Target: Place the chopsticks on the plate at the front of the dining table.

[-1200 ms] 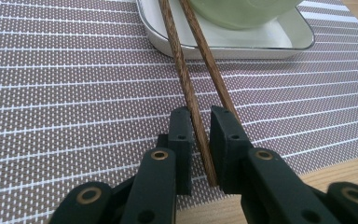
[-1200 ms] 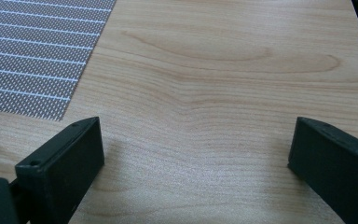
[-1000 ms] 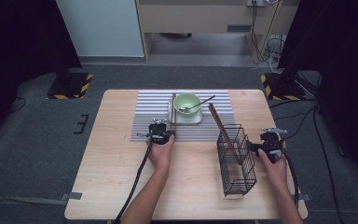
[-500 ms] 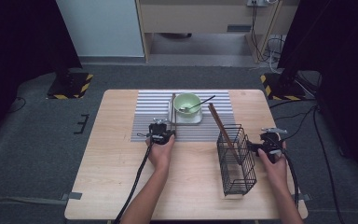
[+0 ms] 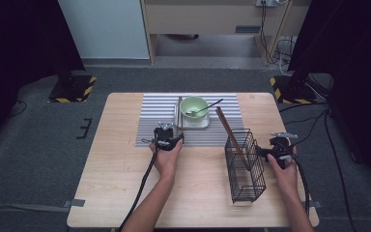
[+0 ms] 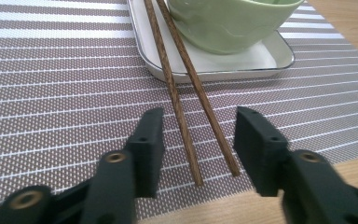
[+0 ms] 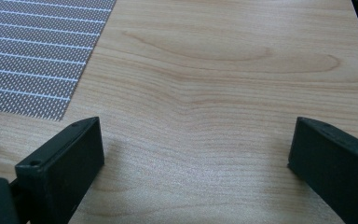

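Two brown chopsticks (image 6: 179, 98) lie on the striped placemat (image 6: 51, 93), their far ends leaning on the rim of a white tray (image 6: 270, 58). The tray holds a green bowl (image 6: 228, 21). My left gripper (image 6: 198, 140) is open, with one jaw on each side of the chopsticks' near ends and not touching them. In the high view, the left gripper (image 5: 167, 131) sits just in front of the tray (image 5: 195, 124) and bowl (image 5: 194, 106). My right gripper (image 7: 196, 149) is wide open over bare wood, to the right of the wire basket (image 5: 244, 164) in the high view.
A dark utensil (image 5: 207, 107) rests in the bowl. Long wooden sticks (image 5: 227, 126) lean out of the black wire basket toward the mat. The placemat's corner (image 7: 28, 56) lies ahead and left of the right gripper. The table edge (image 5: 302, 159) is close to the right hand.
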Available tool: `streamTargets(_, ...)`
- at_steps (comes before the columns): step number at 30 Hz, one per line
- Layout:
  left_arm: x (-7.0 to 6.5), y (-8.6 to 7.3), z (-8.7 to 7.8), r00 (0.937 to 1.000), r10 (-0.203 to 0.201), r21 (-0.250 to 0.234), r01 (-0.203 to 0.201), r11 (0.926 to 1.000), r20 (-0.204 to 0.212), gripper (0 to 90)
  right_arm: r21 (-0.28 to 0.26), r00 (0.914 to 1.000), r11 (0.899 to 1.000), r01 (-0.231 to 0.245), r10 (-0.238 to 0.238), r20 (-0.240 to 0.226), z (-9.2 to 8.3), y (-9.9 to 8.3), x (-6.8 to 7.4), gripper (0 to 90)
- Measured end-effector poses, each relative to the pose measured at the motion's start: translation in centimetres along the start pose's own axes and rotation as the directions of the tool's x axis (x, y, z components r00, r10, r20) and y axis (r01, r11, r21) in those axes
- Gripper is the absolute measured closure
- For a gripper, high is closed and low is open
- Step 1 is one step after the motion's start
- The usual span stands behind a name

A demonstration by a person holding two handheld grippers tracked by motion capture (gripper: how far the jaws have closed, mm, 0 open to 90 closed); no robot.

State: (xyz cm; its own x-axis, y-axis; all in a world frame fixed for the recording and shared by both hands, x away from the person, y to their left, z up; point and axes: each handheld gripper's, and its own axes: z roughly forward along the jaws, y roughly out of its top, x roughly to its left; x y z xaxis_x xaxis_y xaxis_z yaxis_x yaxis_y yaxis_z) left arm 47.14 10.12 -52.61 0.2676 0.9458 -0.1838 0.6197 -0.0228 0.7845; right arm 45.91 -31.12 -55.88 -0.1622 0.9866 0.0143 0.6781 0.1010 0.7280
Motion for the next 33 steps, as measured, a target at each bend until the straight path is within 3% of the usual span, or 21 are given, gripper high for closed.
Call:
streamTargets(5,-0.2,-0.2,0.6,0.9996,0.019,-0.002,-0.019,0.9998,-0.02,38.8,0.0,1.0,1.0,0.0,0.0,0.0,0.0,0.0,0.0,3.2)
streamTargets(18,-0.3,-0.4,1.6,0.9995,0.027,0.006,-0.027,0.9996,-0.017,42.0,0.0,1.0,1.0,0.0,0.0,0.0,0.0,0.0,0.0,3.2)
streamTargets(23,-0.4,-0.4,1.7,0.9991,0.042,0.005,-0.042,0.9991,0.005,53.1,0.0,1.0,1.0,0.0,0.0,0.0,0.0,0.0,0.0,3.2)
streamTargets(33,-0.4,-0.5,1.8,0.9984,0.054,0.006,-0.054,0.9985,0.016,64.3,0.0,1.0,1.0,0.0,0.0,0.0,0.0,0.0,0.0,3.2)
